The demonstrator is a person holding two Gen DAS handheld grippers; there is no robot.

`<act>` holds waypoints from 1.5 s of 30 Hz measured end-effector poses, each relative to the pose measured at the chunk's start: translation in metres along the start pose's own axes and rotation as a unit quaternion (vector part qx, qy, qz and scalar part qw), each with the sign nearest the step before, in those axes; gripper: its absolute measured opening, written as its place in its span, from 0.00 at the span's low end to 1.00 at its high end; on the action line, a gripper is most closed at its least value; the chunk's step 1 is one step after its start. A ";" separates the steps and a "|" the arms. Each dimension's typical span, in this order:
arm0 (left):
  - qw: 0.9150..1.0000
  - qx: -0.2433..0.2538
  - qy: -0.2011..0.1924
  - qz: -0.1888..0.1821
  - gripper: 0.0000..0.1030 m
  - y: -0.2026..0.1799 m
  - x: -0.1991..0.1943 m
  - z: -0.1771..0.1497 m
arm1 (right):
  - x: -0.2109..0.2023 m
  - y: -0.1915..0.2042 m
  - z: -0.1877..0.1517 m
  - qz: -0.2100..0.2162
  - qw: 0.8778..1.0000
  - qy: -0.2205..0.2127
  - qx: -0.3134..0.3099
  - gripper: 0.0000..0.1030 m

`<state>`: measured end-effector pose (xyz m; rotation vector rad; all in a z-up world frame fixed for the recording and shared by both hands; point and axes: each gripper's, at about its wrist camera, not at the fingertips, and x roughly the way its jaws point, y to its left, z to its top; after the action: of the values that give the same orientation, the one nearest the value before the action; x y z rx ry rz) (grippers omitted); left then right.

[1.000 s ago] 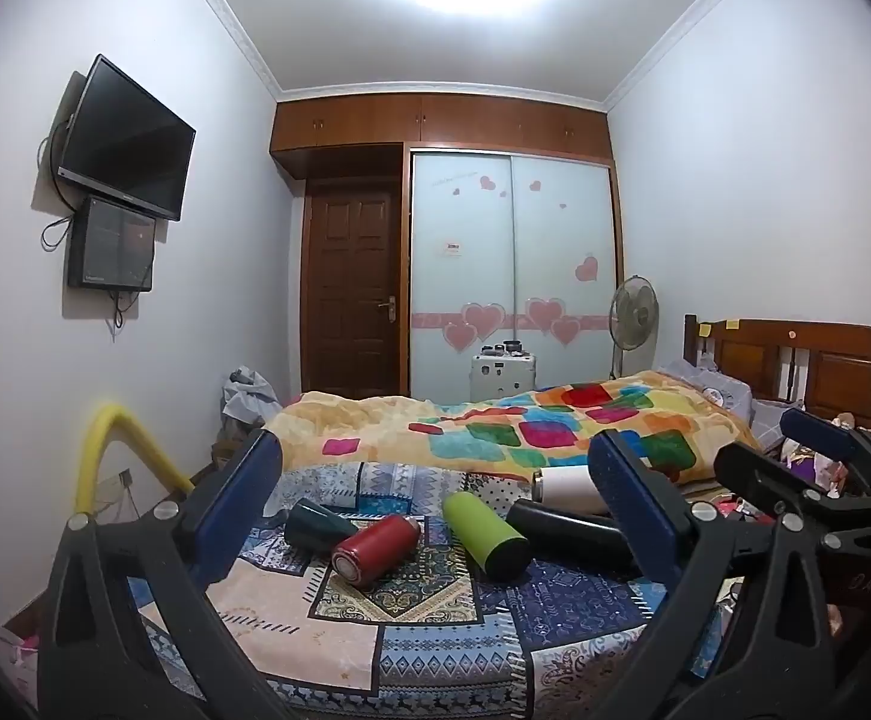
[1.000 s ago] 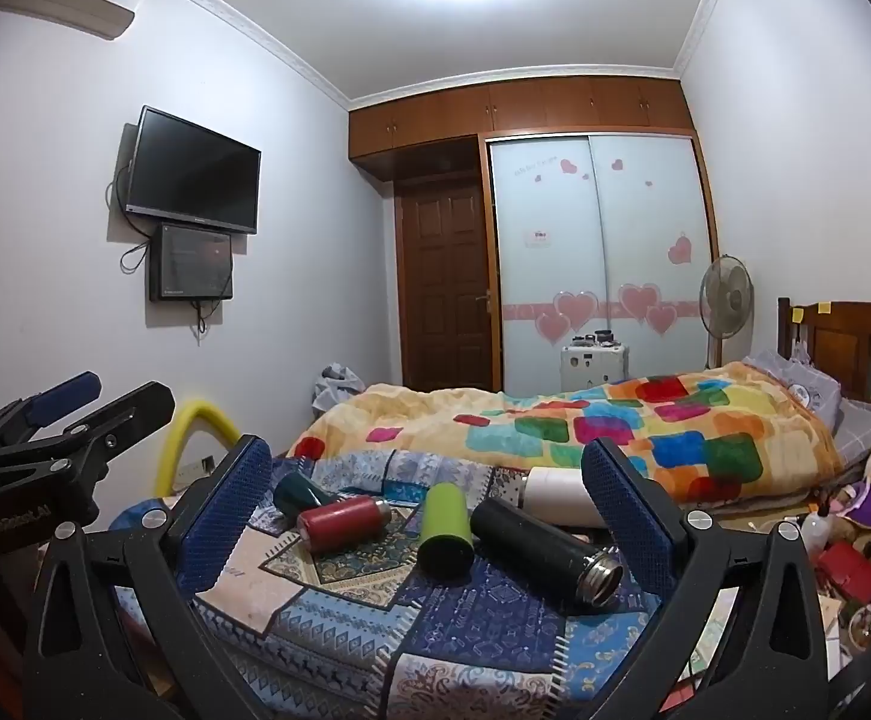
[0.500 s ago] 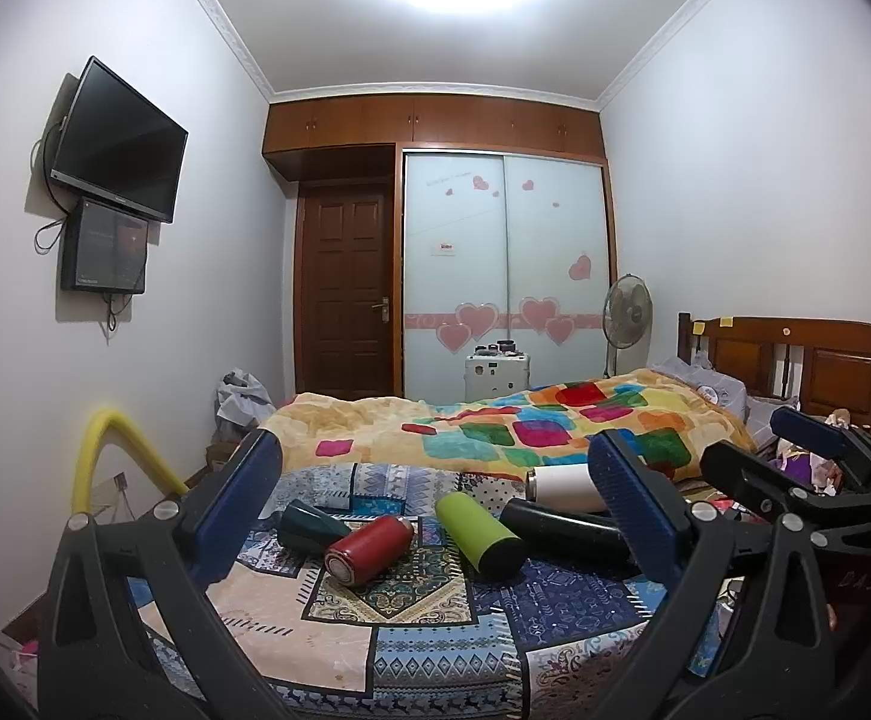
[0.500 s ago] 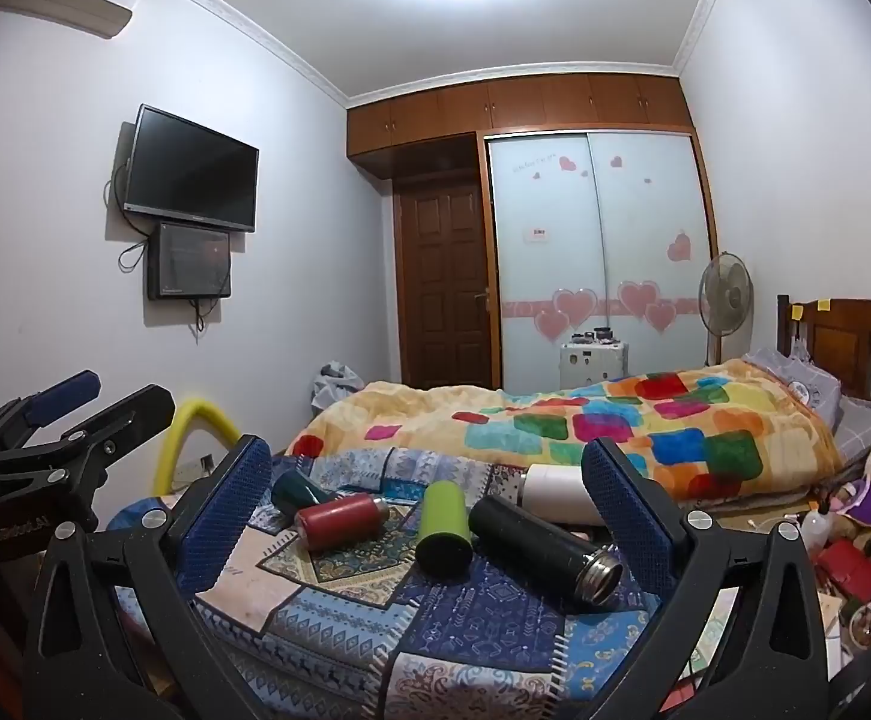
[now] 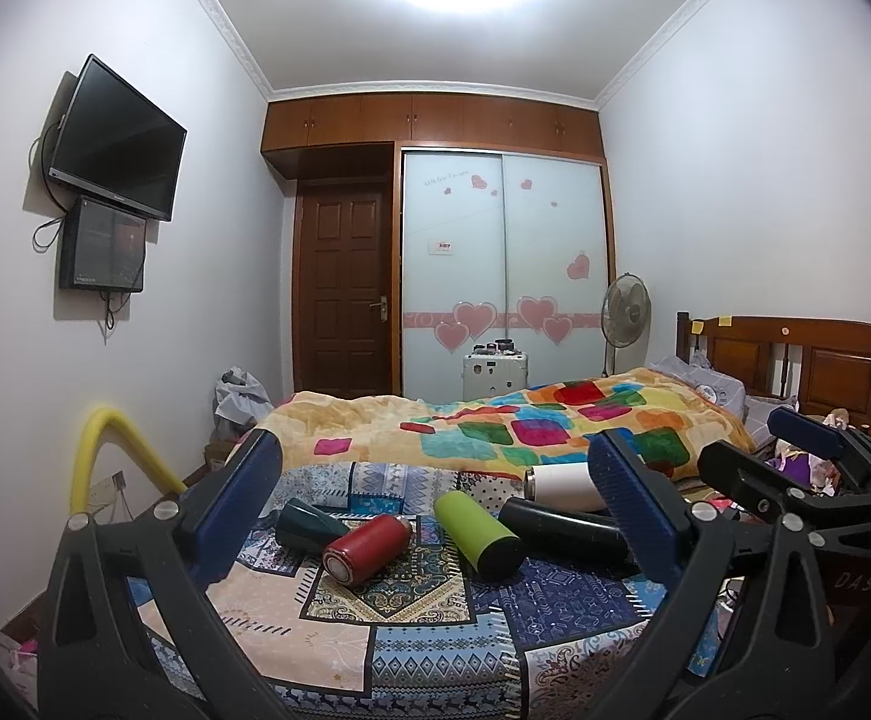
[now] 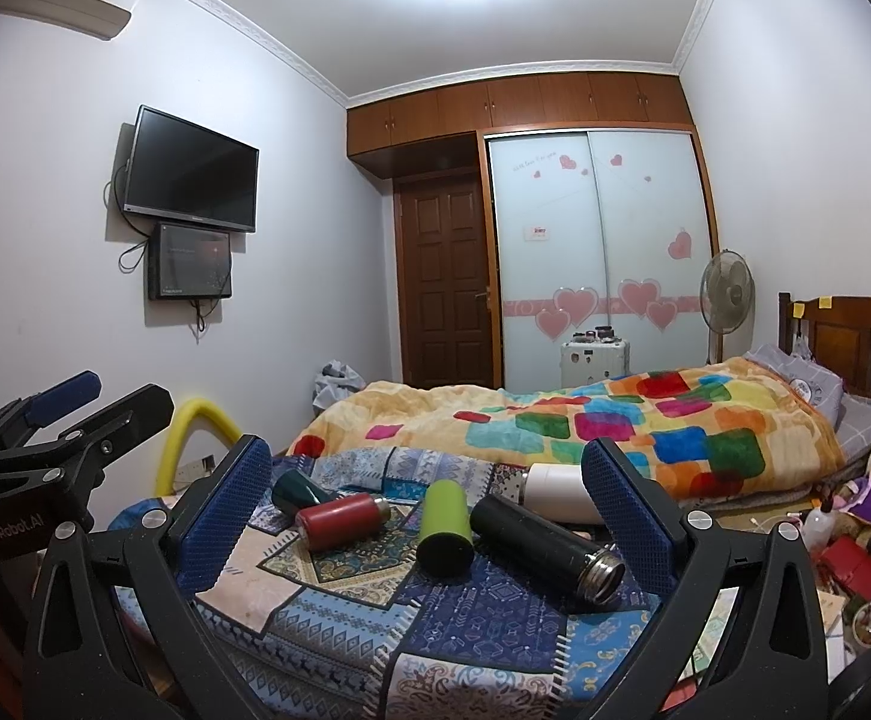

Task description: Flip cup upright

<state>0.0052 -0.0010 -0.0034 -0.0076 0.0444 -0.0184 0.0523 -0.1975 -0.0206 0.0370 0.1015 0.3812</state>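
Note:
Several cups lie on their sides on a patchwork cloth (image 5: 411, 630): a dark green cup (image 5: 306, 523), a red cup (image 5: 369, 547), a lime green cup (image 5: 478, 534), a black flask (image 5: 561, 531) and a white cup (image 5: 561, 485). They show in the right wrist view too: dark green (image 6: 297, 491), red (image 6: 339, 521), lime (image 6: 446, 525), black (image 6: 546, 546), white (image 6: 558, 492). My left gripper (image 5: 435, 492) is open and empty, held back from the cups. My right gripper (image 6: 429, 492) is open and empty, also held back.
A bed with a colourful blanket (image 5: 525, 426) lies behind the cloth, with a wooden headboard (image 5: 807, 354) at right. A yellow foam tube (image 5: 111, 456) arches at left. Clutter (image 6: 855, 546) sits at the far right. A fan (image 6: 726, 294) and wardrobe (image 6: 597, 252) stand at the back.
Both views have shifted only slightly; the left wrist camera tilted a little upward. The cups have not moved and both grippers stay open.

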 end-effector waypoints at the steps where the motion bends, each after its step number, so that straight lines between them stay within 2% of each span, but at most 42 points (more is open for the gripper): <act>1: 1.000 0.000 0.000 0.000 1.00 0.000 0.000 0.000 | 0.001 0.000 0.000 0.000 1.000 0.000 0.000 1.00; 27: 1.000 -0.002 0.002 -0.002 1.00 0.000 0.004 -0.001 | 0.002 0.000 -0.003 0.002 1.000 0.001 0.001 1.00; 45: 1.000 -0.008 0.024 0.002 1.00 0.007 0.024 -0.013 | 0.018 0.003 -0.007 0.001 1.000 0.020 0.000 1.00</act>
<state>0.0291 0.0056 -0.0175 -0.0225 0.0921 -0.0132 0.0671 -0.1877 -0.0294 0.0300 0.1403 0.3845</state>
